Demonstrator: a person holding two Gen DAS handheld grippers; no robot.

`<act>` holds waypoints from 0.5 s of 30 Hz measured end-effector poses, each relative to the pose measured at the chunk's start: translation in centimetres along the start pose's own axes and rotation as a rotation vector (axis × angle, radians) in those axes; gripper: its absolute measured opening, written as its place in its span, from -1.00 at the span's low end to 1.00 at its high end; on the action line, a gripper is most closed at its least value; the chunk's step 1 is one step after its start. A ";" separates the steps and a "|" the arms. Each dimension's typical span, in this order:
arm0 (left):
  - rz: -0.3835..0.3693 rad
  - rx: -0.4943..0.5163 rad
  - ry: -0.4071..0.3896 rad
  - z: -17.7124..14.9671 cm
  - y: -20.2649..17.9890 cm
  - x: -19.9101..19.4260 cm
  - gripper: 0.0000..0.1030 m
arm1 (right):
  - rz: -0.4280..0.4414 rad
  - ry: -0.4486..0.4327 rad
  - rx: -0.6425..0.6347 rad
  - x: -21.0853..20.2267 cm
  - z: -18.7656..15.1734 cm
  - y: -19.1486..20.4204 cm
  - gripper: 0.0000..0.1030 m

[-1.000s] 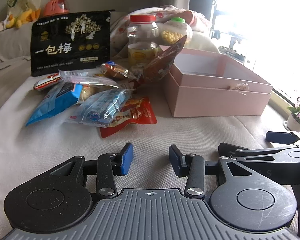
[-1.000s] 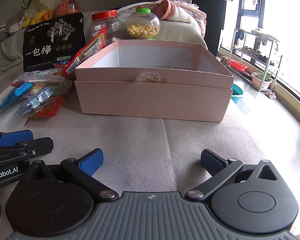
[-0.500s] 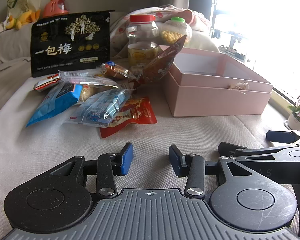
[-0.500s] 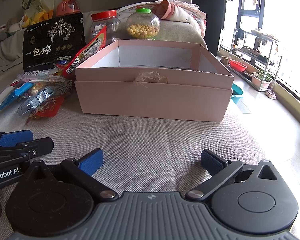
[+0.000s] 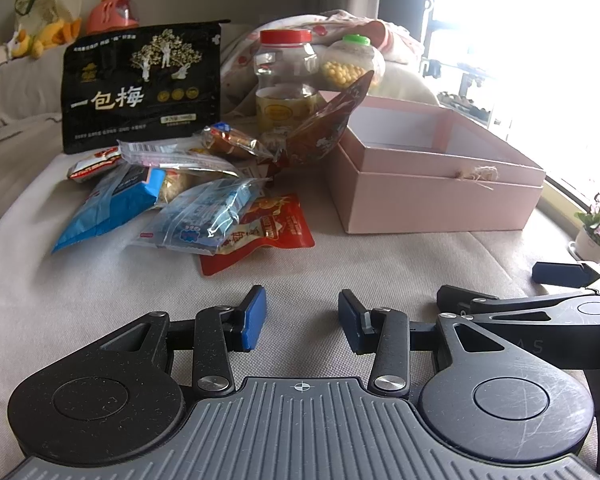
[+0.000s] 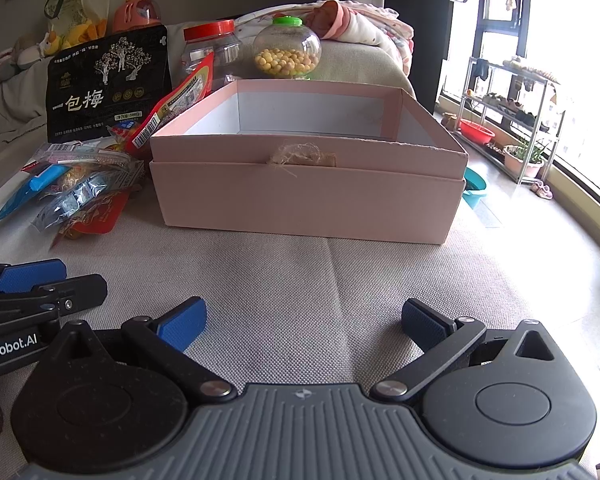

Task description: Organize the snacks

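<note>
An open, empty pink box [image 5: 436, 196] [image 6: 304, 196] sits on the beige cloth. Left of it lies a pile of snack packets: a red pouch [image 5: 272, 228], a clear blue-printed packet [image 5: 204, 220] and a blue bag [image 5: 112, 200]; the pile also shows in the right wrist view [image 6: 76, 196]. A tall black bag [image 5: 140, 84] [image 6: 108, 84], a red-lidded jar [image 5: 286, 80] and a green-lidded jar of yellow balls [image 6: 287, 54] stand behind. My left gripper [image 5: 302, 316] is open and empty, short of the pile. My right gripper [image 6: 304, 322] is wide open and empty, in front of the box.
A dark red foil bag [image 5: 328, 128] leans on the box's left wall. Bedding and plush toys [image 6: 352, 32] lie at the back. A window, a metal rack [image 6: 508, 120] and a flower pot [image 5: 598, 228] are to the right, past the surface's edge.
</note>
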State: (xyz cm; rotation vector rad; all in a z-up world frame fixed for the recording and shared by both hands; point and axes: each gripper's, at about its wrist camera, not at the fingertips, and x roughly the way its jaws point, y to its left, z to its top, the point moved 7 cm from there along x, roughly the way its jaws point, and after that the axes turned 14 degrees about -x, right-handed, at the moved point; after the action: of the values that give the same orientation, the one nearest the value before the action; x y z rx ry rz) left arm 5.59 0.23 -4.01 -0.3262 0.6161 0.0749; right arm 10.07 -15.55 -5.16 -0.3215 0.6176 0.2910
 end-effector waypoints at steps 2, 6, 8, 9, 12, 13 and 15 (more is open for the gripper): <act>0.000 0.001 0.000 0.0 0.0 0.0 -0.12 | -0.001 0.000 0.000 0.0 0.0 0.1 1.00; -0.001 -0.003 0.000 0.0 0.0 0.0 -0.12 | 0.001 0.000 0.000 0.0 0.0 0.0 1.00; 0.003 0.003 0.000 0.0 -0.1 0.0 -0.12 | 0.000 0.000 0.000 0.0 0.0 0.1 1.00; 0.006 0.007 0.000 0.0 -0.1 0.0 -0.12 | 0.001 0.000 0.000 0.0 0.0 0.0 1.00; 0.013 0.017 -0.001 0.0 -0.2 0.1 -0.12 | 0.001 0.000 0.000 0.0 0.0 0.0 1.00; 0.012 0.015 -0.001 0.0 -0.2 0.1 -0.12 | 0.001 0.000 0.000 0.0 0.0 0.0 1.00; 0.009 0.011 0.000 0.0 -0.2 0.1 -0.12 | 0.001 0.000 0.000 0.0 0.0 0.0 1.00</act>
State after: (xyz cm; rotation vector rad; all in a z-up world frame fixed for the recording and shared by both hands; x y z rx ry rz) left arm 5.67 0.02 -4.00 -0.3129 0.6176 0.0803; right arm 10.07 -15.54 -5.18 -0.3209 0.6176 0.2920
